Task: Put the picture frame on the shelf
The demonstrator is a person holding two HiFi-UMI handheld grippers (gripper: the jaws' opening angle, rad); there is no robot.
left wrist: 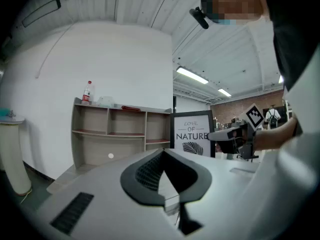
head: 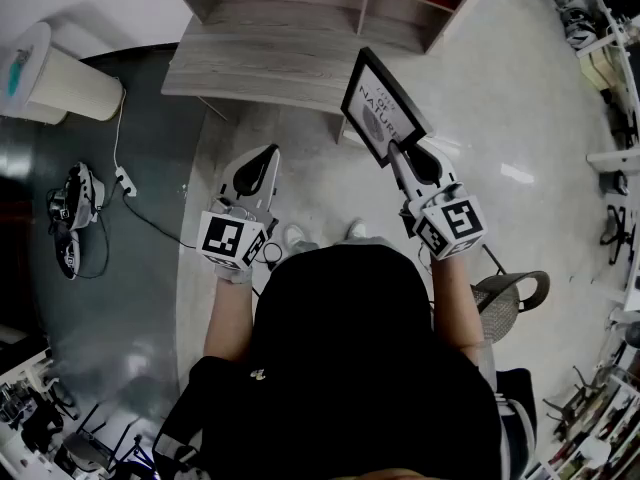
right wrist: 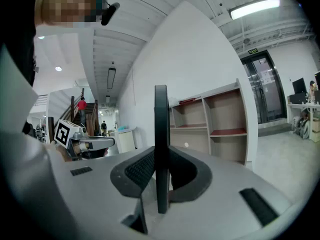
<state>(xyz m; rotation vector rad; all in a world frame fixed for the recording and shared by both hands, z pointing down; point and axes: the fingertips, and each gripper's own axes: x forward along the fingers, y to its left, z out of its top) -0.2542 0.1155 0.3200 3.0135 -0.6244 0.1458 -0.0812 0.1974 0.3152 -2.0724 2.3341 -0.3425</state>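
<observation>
My right gripper (head: 396,152) is shut on the lower edge of a black picture frame (head: 383,108) whose print reads "NATURE". It holds the frame tilted in the air in front of the wooden shelf (head: 300,8). In the right gripper view the frame (right wrist: 161,134) stands edge-on between the pads, with the shelf (right wrist: 215,124) behind it. My left gripper (head: 262,163) hangs lower at the left, shut with nothing in it. From the left gripper view (left wrist: 162,156) I see the frame's front (left wrist: 192,134), the right gripper (left wrist: 220,134) and the shelf (left wrist: 120,134).
A white round stand (head: 55,78) is left of the shelf, with cables and a headset (head: 75,218) on the dark floor. A chair (head: 510,298) is at my right. A bottle (left wrist: 88,91) stands on the shelf top. Desks with gear line the right edge (head: 610,68).
</observation>
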